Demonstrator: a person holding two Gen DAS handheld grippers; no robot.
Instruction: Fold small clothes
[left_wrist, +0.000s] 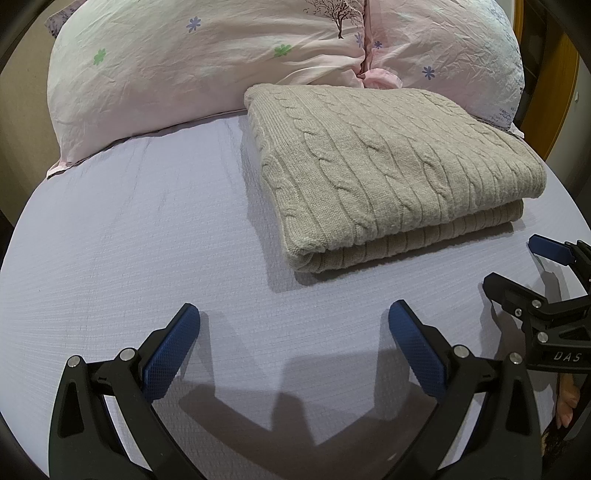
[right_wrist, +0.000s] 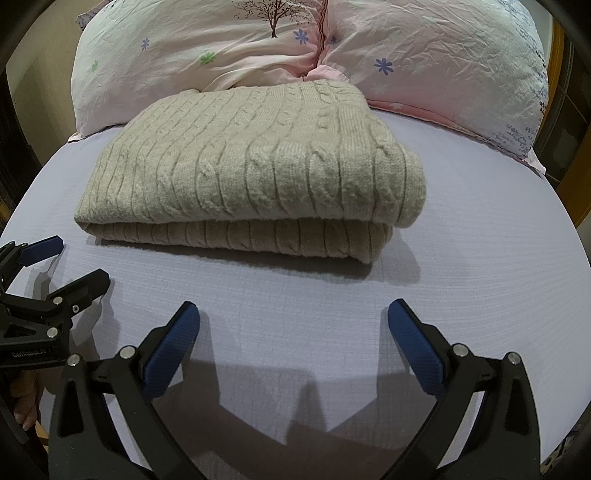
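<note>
A beige cable-knit sweater (left_wrist: 376, 173) lies folded in a neat rectangle on the lavender bed sheet (left_wrist: 129, 229); it also shows in the right wrist view (right_wrist: 251, 166). My left gripper (left_wrist: 293, 317) is open and empty, hovering over the sheet in front of the sweater's near left corner. My right gripper (right_wrist: 293, 317) is open and empty, over the sheet in front of the sweater's near edge. Each gripper shows in the other's view, the right one (left_wrist: 517, 266) and the left one (right_wrist: 74, 258), both apart from the sweater.
Two pink floral pillows (left_wrist: 184, 62) (right_wrist: 424, 62) lie behind the sweater at the head of the bed. A wooden frame (left_wrist: 565, 74) stands at the far right. The bed's edge curves around both sides.
</note>
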